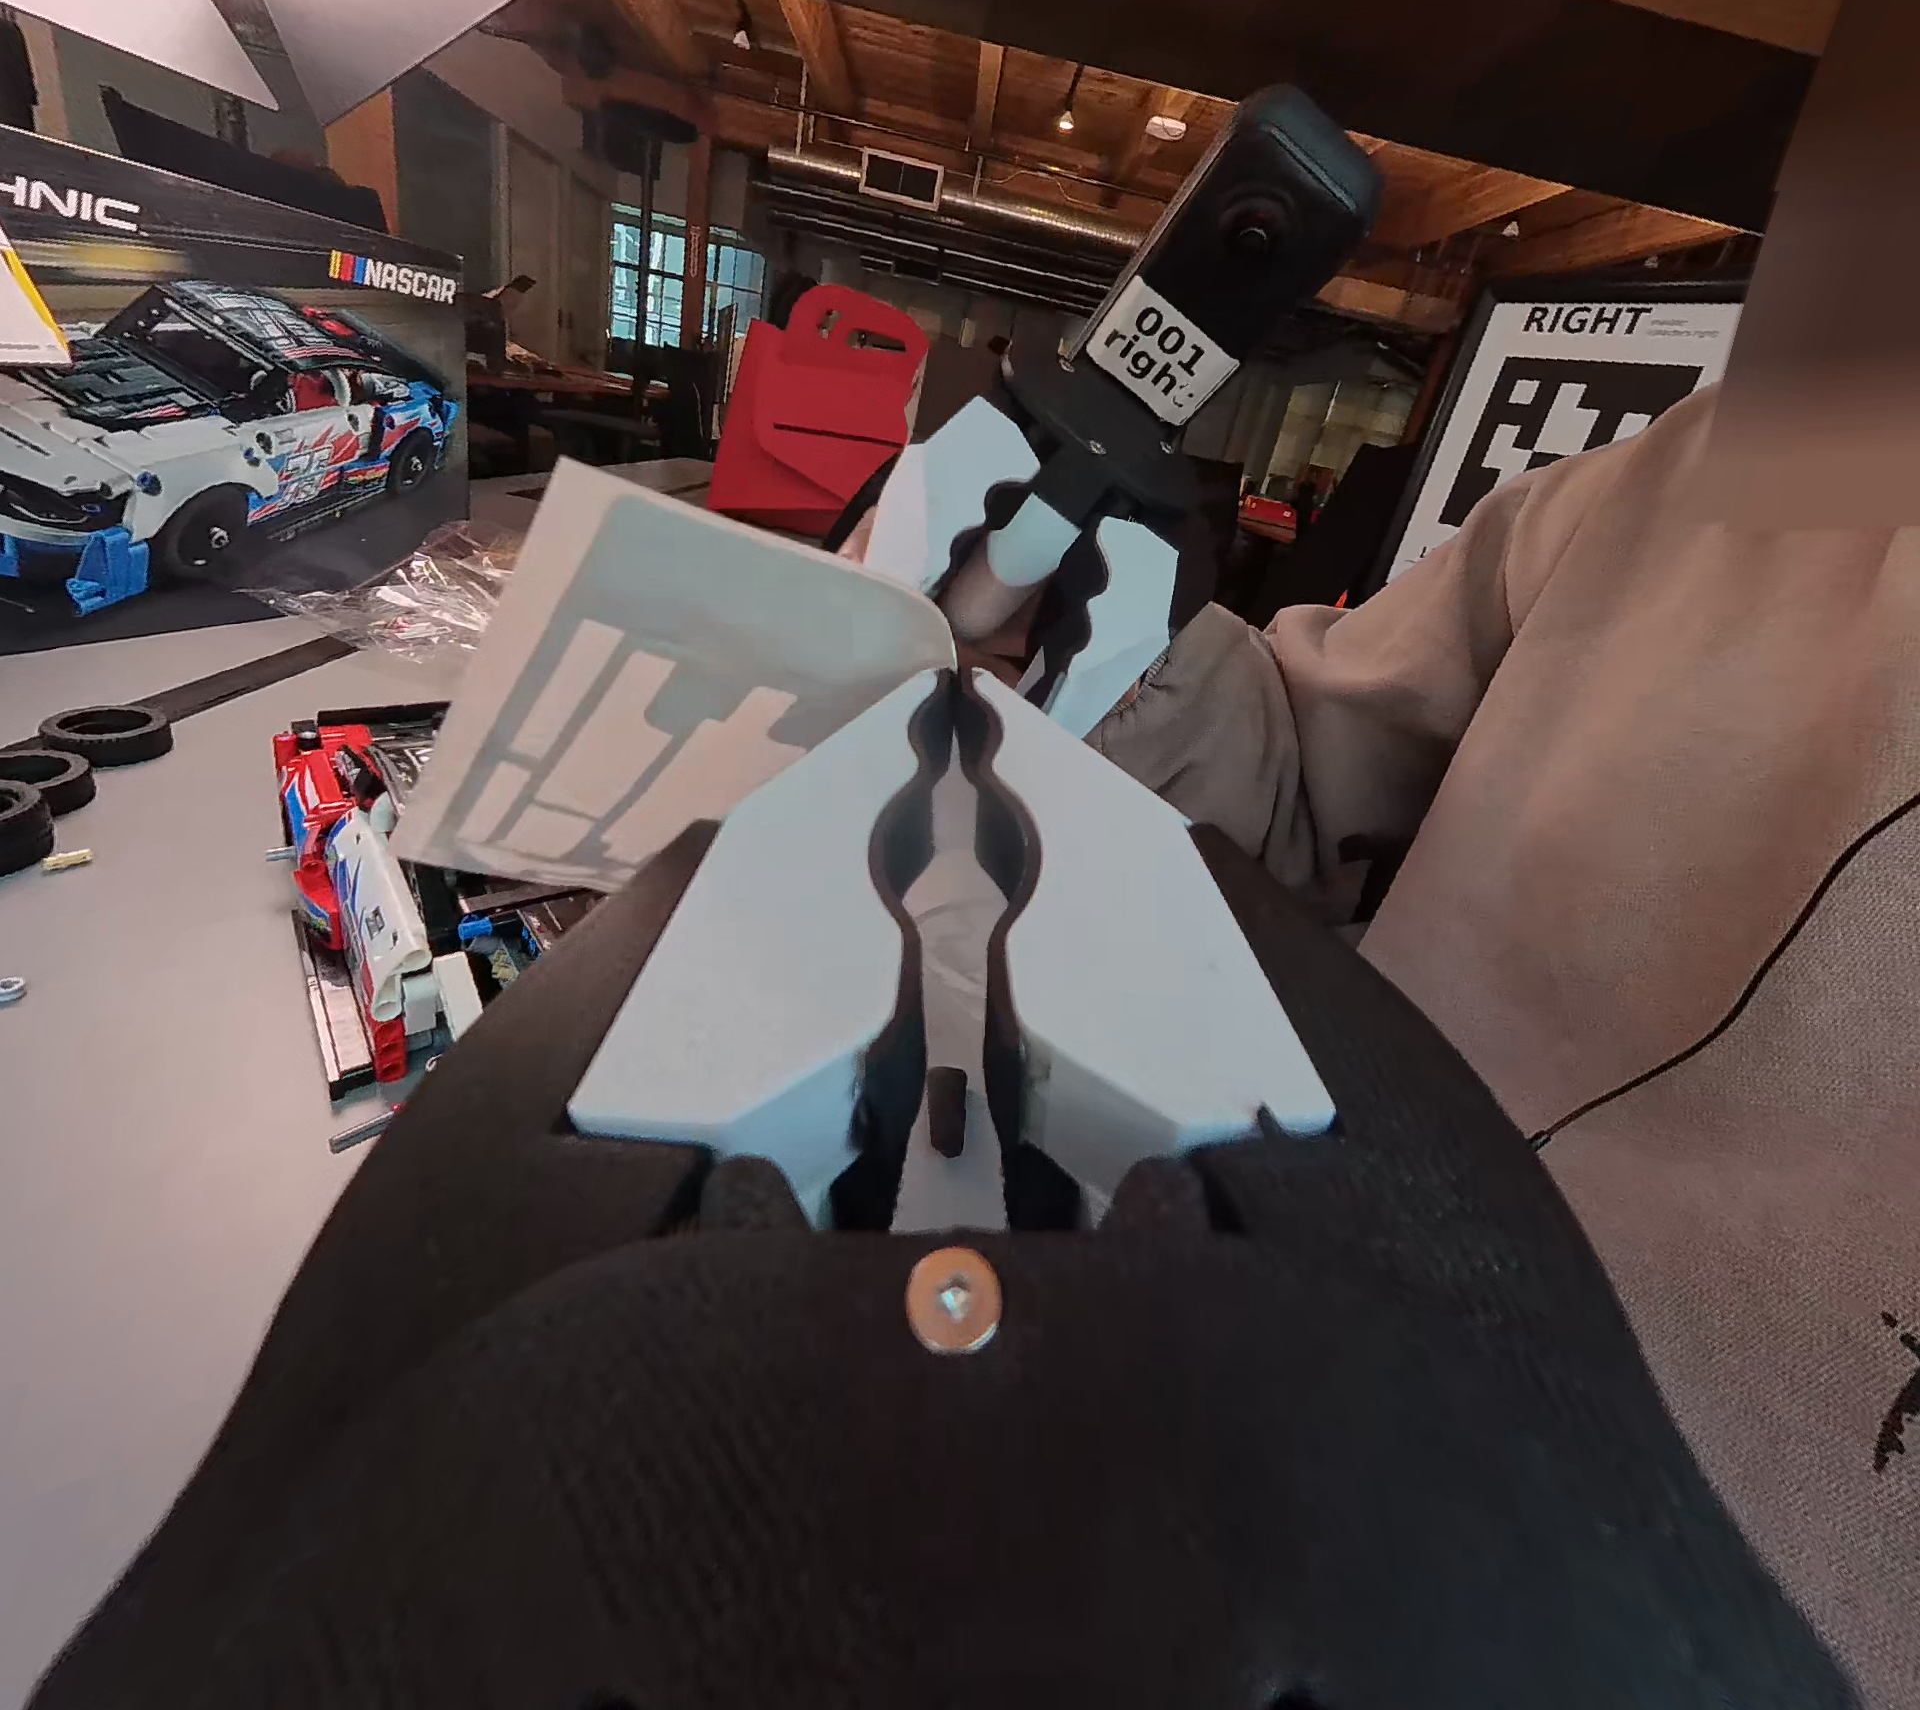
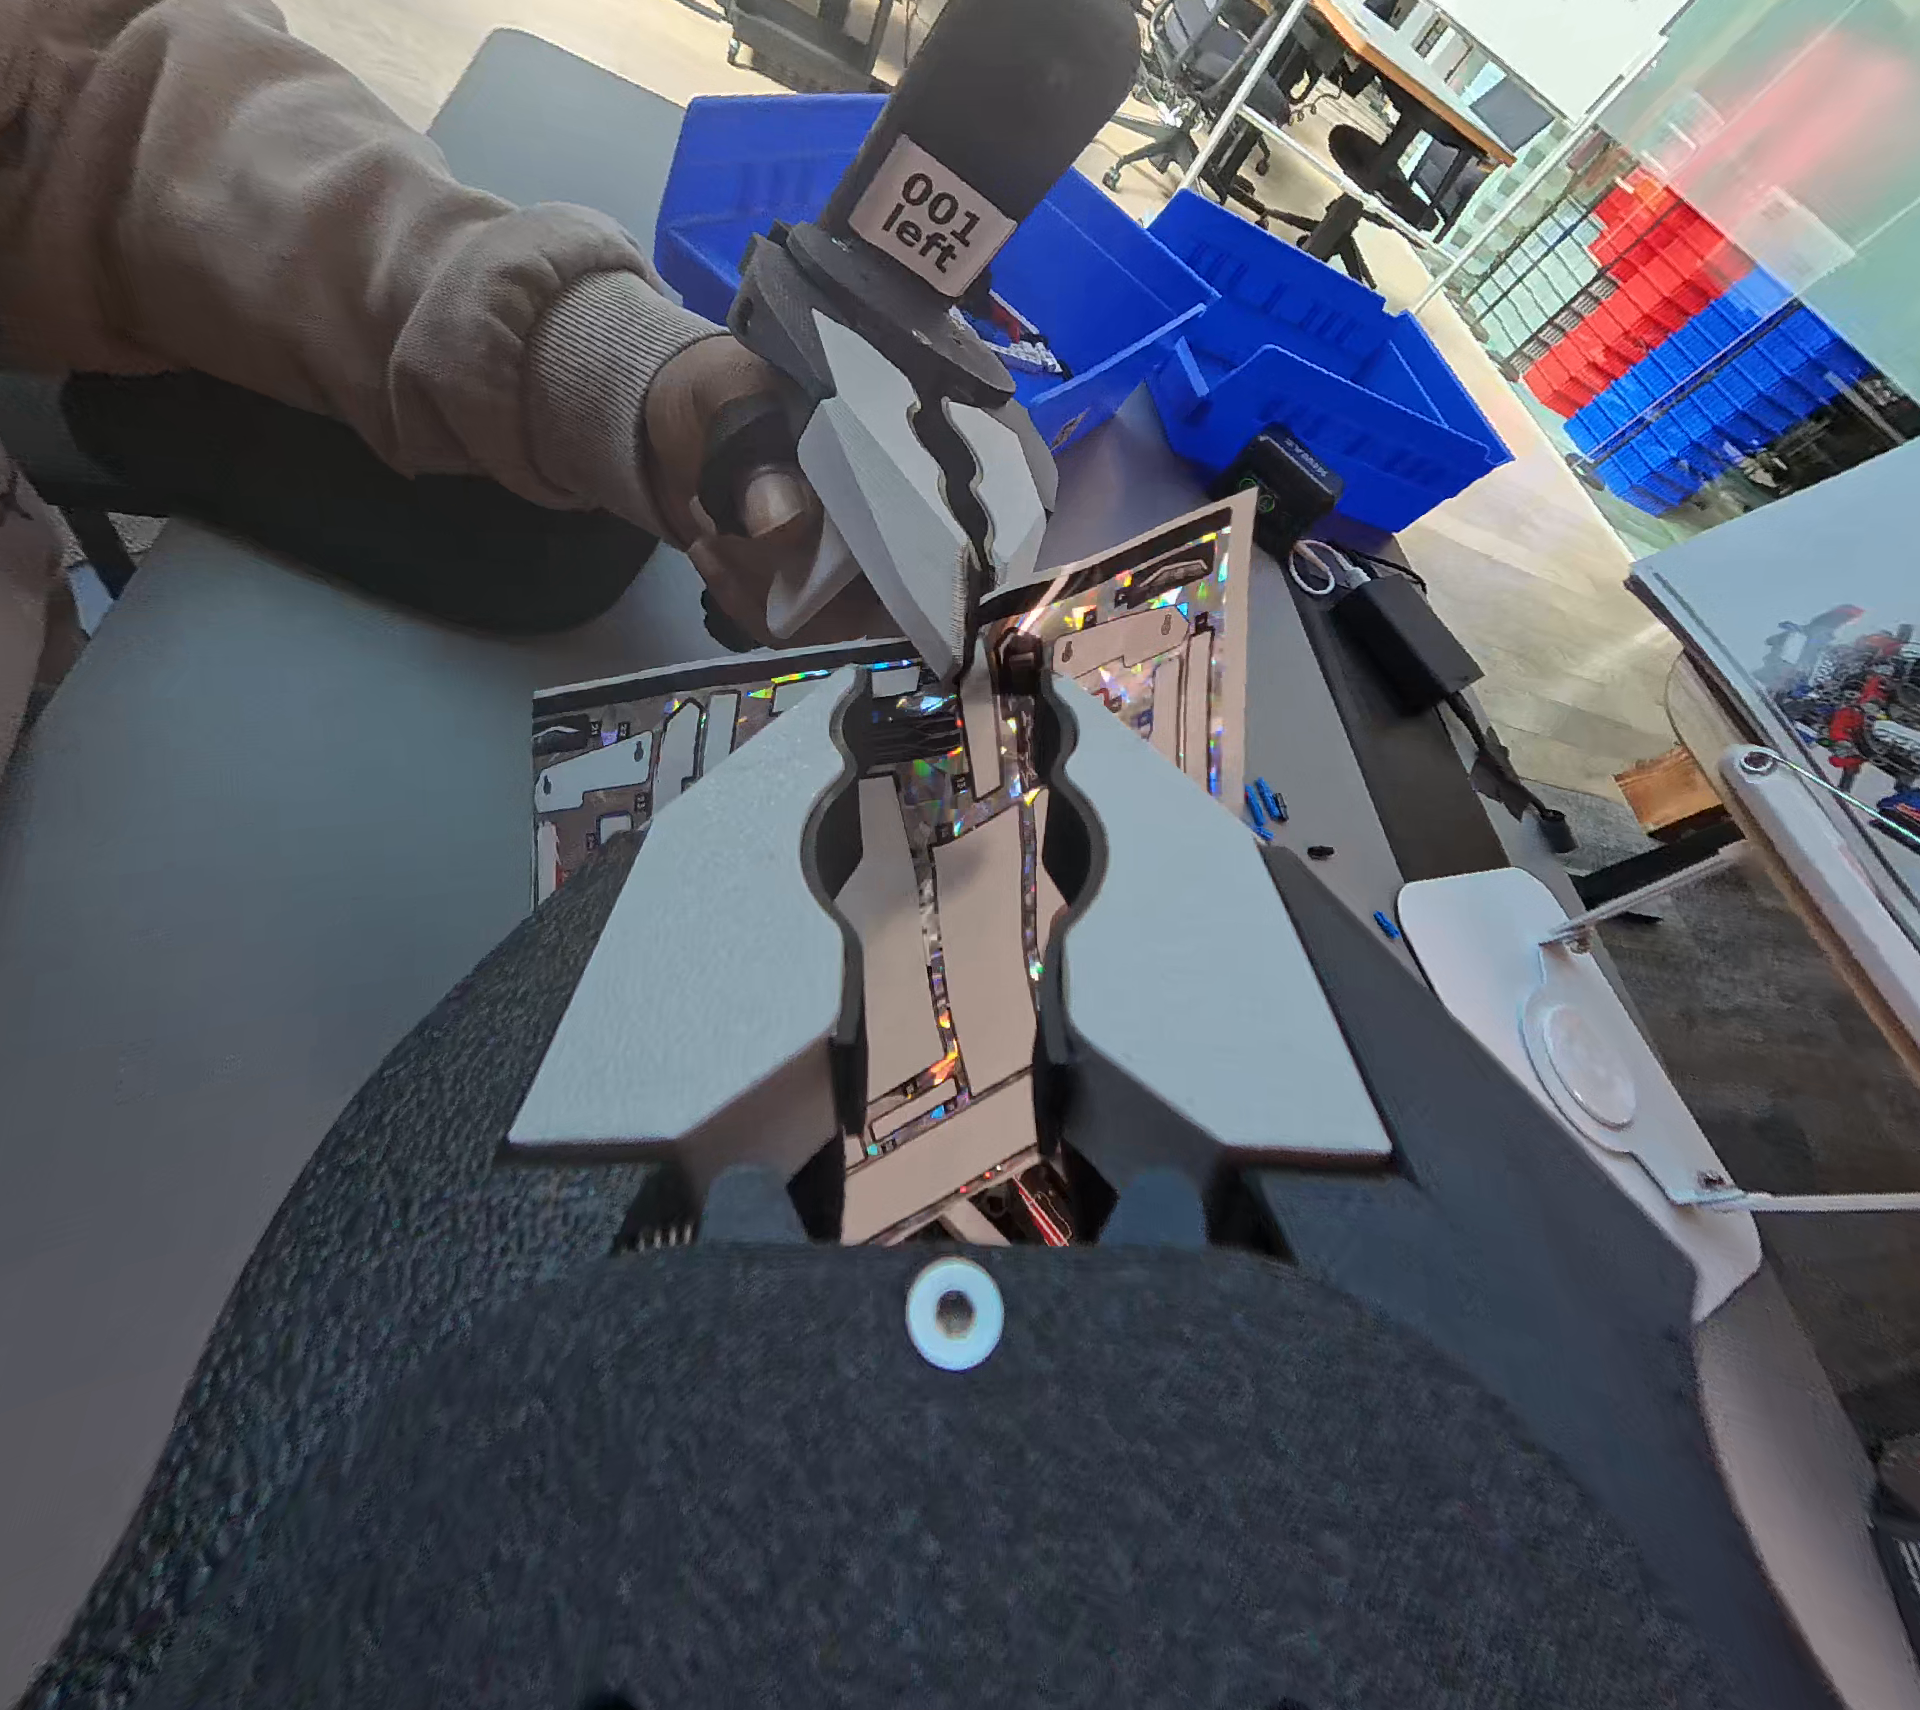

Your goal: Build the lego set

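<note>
A sticker sheet is held up over the table; its white back (image 1: 665, 694) faces the left wrist view and its shiny holographic front (image 2: 1143, 621) faces the right wrist view. My left gripper (image 1: 958, 678) is shut on the sheet's edge, and it also shows in the right wrist view (image 2: 961, 663). My right gripper (image 2: 956, 704) is open, its fingers on either side of the sheet's face near the left gripper's tips; it also shows in the left wrist view (image 1: 1013, 642). The partly built red, white and blue Lego car (image 1: 353, 881) lies on the grey table (image 1: 156, 1141).
Black tyres (image 1: 104, 730) lie at the left. The set's box (image 1: 229, 413) stands behind, with a clear plastic bag (image 1: 416, 580) and a red cardboard carrier (image 1: 821, 403). Blue bins (image 2: 1299, 372), a black adapter (image 2: 1403, 642), small blue pins (image 2: 1268, 798) and a white lamp base (image 2: 1538, 1016) sit at the right. Less than 4 cm separates the two grippers' tips.
</note>
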Demonstrator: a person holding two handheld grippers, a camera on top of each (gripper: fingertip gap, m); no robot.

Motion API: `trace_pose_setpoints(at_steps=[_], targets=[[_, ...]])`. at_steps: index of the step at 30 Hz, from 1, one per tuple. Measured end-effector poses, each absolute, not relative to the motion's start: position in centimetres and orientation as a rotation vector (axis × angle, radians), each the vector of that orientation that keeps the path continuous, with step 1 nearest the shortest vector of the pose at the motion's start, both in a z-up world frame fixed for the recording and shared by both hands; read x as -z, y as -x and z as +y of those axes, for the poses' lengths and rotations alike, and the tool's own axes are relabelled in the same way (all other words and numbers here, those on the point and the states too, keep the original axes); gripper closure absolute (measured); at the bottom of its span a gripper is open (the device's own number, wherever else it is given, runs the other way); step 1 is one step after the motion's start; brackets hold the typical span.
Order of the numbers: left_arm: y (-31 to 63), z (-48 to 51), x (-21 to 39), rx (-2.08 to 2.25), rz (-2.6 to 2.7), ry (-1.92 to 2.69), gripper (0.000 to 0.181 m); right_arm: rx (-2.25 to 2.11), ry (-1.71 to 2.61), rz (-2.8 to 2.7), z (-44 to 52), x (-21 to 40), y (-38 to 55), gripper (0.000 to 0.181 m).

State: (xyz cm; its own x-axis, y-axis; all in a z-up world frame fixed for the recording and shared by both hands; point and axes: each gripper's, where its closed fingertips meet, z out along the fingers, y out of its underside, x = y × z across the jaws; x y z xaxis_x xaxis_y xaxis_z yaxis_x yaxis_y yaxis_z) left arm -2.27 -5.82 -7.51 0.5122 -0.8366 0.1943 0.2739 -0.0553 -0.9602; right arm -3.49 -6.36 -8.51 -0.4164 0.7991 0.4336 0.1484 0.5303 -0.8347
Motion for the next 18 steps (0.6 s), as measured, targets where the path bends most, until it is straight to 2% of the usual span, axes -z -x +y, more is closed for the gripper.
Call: trace_pose_setpoints(at_steps=[5, 18], targets=[[1.6, -6.1, 7.9, 0.969, 0.590, 1.333, 0.181, -0.957, 0.741, -1.885, -6.8, 8.5, 3.0, 0.159], [0.7, -6.6, 8.9, 0.837, 0.724, 1.356, 0.181, -1.450, 0.844, -1.844, -6.9, 8.2, 1.9, 0.179]])
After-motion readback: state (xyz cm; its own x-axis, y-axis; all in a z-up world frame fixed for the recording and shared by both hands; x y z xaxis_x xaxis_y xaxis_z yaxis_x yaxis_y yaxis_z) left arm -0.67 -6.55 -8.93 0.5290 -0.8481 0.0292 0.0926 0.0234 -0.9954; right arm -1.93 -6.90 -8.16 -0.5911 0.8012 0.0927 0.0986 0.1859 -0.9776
